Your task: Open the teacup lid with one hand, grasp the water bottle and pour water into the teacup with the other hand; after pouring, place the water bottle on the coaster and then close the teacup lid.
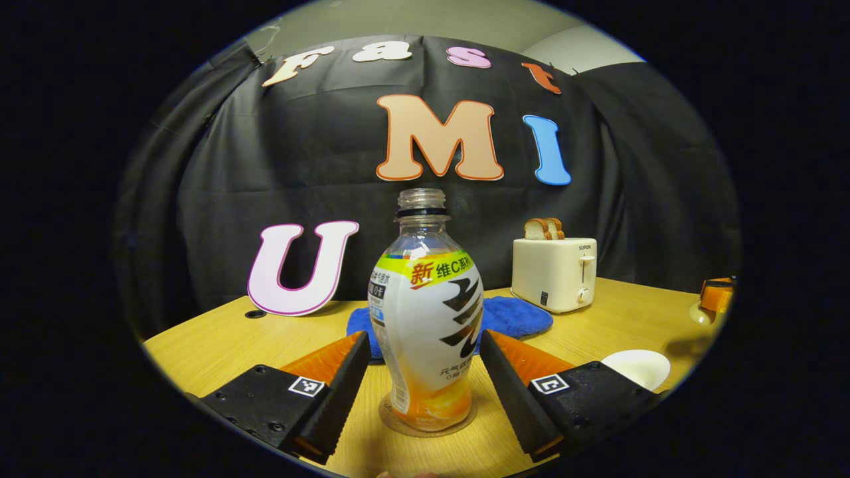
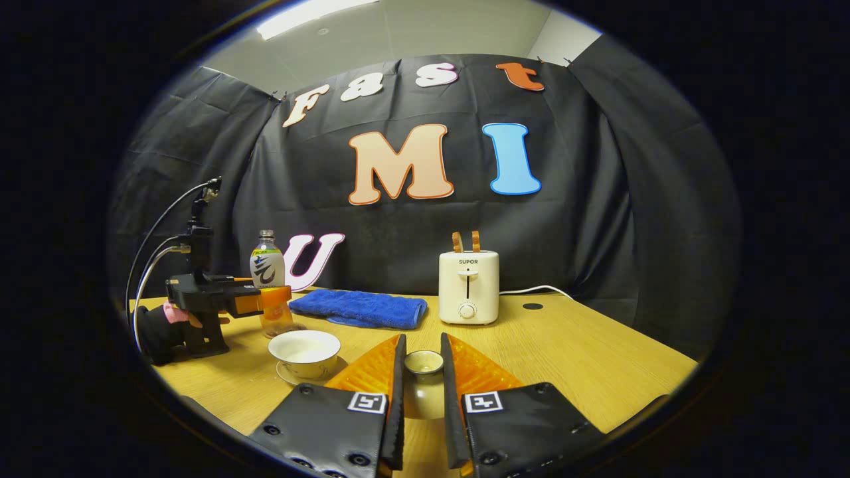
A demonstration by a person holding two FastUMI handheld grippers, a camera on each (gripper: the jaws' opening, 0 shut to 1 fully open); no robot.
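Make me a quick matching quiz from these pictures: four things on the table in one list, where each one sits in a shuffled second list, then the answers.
Things:
1. water bottle
2. teacup lid
3. bread slices
4. teacup

Places:
A. in the toaster
B. on a saucer
C. on the coaster, between the open left claw fingers
D. held in the right claw

Pairs: 1-C, 2-D, 3-A, 4-B

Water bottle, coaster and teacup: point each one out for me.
water bottle [image 1: 428, 318]: left gripper view, on its label.
coaster [image 1: 387, 411]: left gripper view, on its bare left edge under the bottle.
teacup [image 2: 305, 348]: right gripper view, on its open bowl.
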